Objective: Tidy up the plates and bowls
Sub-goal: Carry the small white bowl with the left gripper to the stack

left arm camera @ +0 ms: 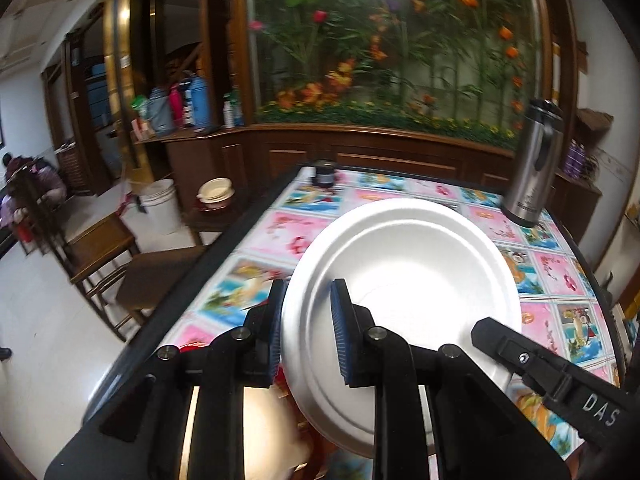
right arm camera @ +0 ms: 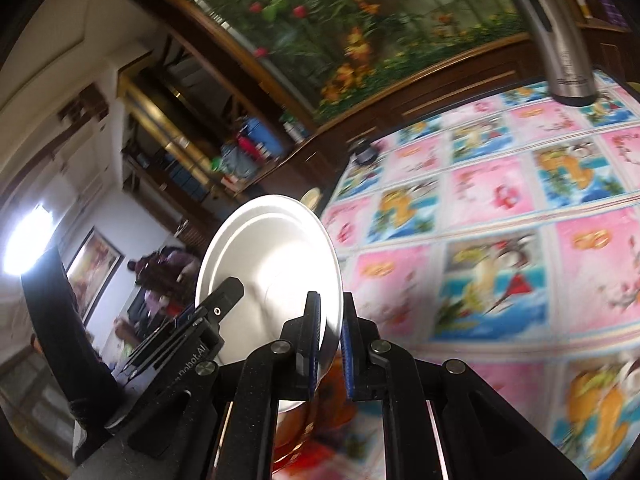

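Both jaws are clamped on the same white plate, one gripper per side of the rim. Left gripper pinches the near-left rim, one blue pad under the lip and one on the inner face. Right gripper pinches the opposite rim edge-on; its tip also shows in the left wrist view at the plate's right side.

Plate is off the table, tilted steeply, concave face toward the left camera. In the right wrist view it reads as a narrow ellipse, long axis running up and away from the grippers.

Relative to the plate:
- table's dark left edge runs just left of it; past that, floor and a wooden chair, well apart
- steel thermos stands upright beyond it to the right, near the far right table edge
- small dark jar beyond it to the left, at the far edge
- patterned tablecloth between plate and thermos is open
- something red/orange sits right under the plate's near edge, blurred, can't identify it
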`<state>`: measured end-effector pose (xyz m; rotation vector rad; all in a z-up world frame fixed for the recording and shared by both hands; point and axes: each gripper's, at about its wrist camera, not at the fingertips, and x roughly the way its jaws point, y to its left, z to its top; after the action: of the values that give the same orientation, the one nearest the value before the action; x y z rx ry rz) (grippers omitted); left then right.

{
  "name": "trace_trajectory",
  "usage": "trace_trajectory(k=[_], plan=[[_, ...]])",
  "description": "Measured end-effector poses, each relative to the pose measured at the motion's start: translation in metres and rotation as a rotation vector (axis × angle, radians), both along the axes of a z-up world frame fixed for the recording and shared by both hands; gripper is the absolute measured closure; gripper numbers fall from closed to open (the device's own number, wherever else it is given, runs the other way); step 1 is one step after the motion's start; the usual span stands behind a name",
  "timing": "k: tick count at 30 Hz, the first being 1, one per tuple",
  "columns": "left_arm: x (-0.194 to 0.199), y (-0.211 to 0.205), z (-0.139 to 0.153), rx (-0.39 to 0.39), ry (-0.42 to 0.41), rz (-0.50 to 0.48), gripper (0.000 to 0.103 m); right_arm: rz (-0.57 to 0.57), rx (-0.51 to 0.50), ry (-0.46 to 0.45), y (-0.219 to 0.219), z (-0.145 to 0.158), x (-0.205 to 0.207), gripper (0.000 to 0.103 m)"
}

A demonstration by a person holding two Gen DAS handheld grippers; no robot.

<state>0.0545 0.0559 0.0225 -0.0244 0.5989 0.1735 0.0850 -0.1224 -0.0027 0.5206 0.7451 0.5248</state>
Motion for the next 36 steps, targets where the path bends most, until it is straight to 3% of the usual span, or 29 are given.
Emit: trace_trajectory(k=[7, 16, 25, 33, 36], plan=[[-0.032, 0.049, -0.001, -0.024, -0.015, 0.072, 0.083, 0.091, -0.047, -0.005, 0.064, 0.003, -0.030, 0.092], [-0.060, 0.090, -0.017, -0.045, -0.007, 0.128, 0.083, 0.162, -0.082, 0.004, 0.114, -0.008, -0.058, 0.091], [-0.072, 0.108, -0.049, -0.057, 0.048, 0.159, 0.083, 0.181, -0.123, 0.046, 0.137, -0.035, -0.073, 0.091], [-0.068, 0.114, -0.065, -0.073, 0.083, 0.172, 0.082, 0.145, -0.192, 0.014, 0.148, -0.042, -0.078, 0.090], [-0.069, 0.115, -0.066, -0.048, 0.072, 0.191, 0.080, 0.122, -0.207, -0.015, 0.149, -0.038, -0.081, 0.074]])
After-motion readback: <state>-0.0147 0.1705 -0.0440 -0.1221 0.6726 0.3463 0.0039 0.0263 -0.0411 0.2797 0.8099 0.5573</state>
